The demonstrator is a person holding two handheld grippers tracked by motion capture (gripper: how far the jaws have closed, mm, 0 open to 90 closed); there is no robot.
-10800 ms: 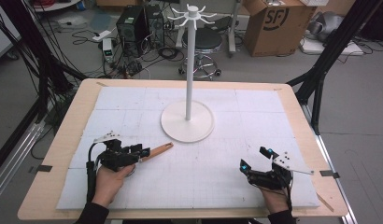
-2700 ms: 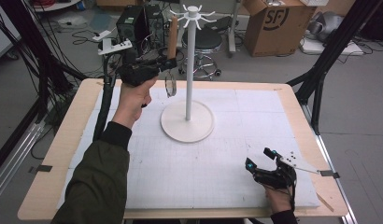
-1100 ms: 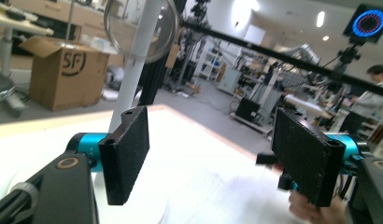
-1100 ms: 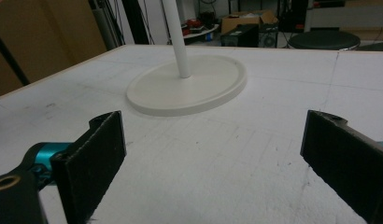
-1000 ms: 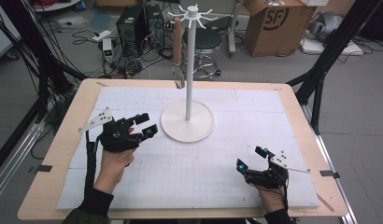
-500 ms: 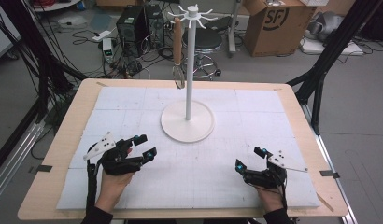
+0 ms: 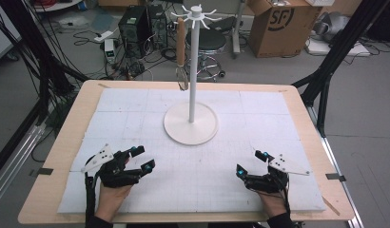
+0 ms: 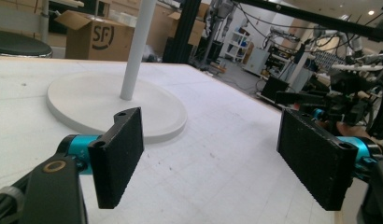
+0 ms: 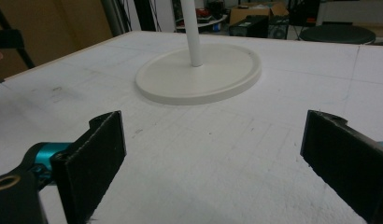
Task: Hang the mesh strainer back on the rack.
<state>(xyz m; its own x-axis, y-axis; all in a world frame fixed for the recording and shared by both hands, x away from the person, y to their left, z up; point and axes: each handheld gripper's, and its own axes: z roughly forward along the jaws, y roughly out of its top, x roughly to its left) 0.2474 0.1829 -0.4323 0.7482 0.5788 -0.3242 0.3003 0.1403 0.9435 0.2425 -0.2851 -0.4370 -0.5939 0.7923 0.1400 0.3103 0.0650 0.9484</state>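
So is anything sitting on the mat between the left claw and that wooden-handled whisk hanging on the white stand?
Nothing visible does. The left claw rests open on bare white mat; the wooden-handled whisk hangs from the white hook stand, on its left side.

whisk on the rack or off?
On. The whisk hangs by its wooden handle from a hook at the top of the white rack, wire head down, clear of the table; both tongs sit open near the front edge.

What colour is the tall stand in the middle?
White stand, clearest in the high view.
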